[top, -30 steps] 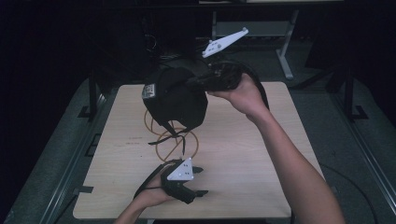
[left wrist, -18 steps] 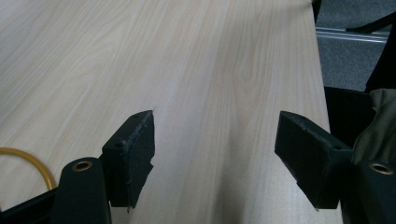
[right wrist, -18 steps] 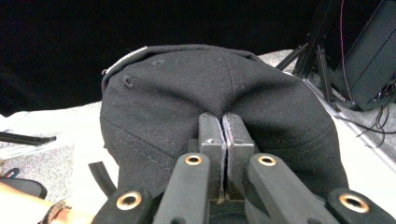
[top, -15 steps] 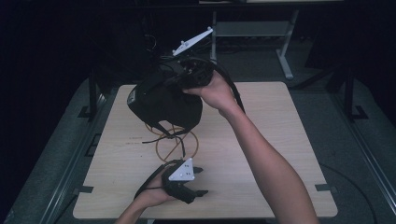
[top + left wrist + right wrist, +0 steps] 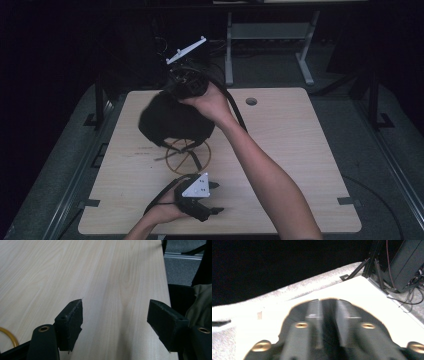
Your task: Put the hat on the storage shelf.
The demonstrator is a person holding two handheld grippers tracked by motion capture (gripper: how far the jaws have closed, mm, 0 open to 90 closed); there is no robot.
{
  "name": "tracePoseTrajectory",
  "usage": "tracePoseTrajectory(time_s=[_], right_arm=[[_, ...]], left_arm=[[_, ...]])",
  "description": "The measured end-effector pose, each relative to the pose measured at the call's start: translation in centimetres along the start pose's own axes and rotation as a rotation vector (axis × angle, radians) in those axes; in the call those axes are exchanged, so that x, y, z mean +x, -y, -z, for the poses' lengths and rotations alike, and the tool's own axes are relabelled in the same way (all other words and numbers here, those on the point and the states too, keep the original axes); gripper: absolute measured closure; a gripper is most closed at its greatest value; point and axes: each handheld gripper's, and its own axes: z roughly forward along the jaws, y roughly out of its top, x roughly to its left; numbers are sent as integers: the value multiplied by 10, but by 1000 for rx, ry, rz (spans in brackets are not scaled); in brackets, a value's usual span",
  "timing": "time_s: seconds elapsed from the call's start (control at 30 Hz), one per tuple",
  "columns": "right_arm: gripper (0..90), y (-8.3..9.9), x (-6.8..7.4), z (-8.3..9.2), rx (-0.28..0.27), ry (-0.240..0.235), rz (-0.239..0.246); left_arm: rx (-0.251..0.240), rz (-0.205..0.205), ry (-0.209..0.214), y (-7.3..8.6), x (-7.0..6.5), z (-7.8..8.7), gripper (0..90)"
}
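Note:
A black cloth [image 5: 170,120] droops over a tan wooden ring stand [image 5: 187,156] at the table's middle. My right gripper [image 5: 175,97] sits at the cloth's upper right, held from behind by a hand, its grey plate sticking up. In the right gripper view, my right gripper [image 5: 329,307] shows a narrow dark gap; its jaws have just been opening, and the black cloth spreads below them; whether any lies in the gap I cannot tell. My left gripper [image 5: 214,212] rests near the front edge. In the left gripper view, my left gripper [image 5: 115,320] stands wide open over bare wood.
The pale wooden table [image 5: 300,150] has a round cable hole [image 5: 251,101] at the back. A grey metal frame [image 5: 270,35] stands behind it. Dark carpet surrounds the table. Olive fabric [image 5: 203,300] lies past the table's edge in the left gripper view.
The right hand has carried the black cloth leftwards and down, from the back of the table onto the ring stand. The left gripper has stayed put.

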Motion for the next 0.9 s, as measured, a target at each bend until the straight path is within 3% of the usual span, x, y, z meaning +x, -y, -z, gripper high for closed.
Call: tracePoseTrajectory(time_s=[0.07, 0.1, 0.33, 0.6, 0.9], right_arm=[[632, 1, -1, -3, 11, -22, 4], [582, 3, -1, -3, 18, -11, 8], [470, 20, -3, 12, -22, -41, -7], [408, 31, -9, 31, -26, -51, -28], [397, 49, -22, 53, -58, -43, -61]], left_arm=[[-5, -2, 2, 0, -1, 0, 286], [-6, -1, 1, 0, -1, 1, 287], [-29, 17, -17, 1, 2, 5, 287], [-36, 39, -47, 4, 5, 9, 286], [-27, 29, -46, 5, 6, 8, 286]])
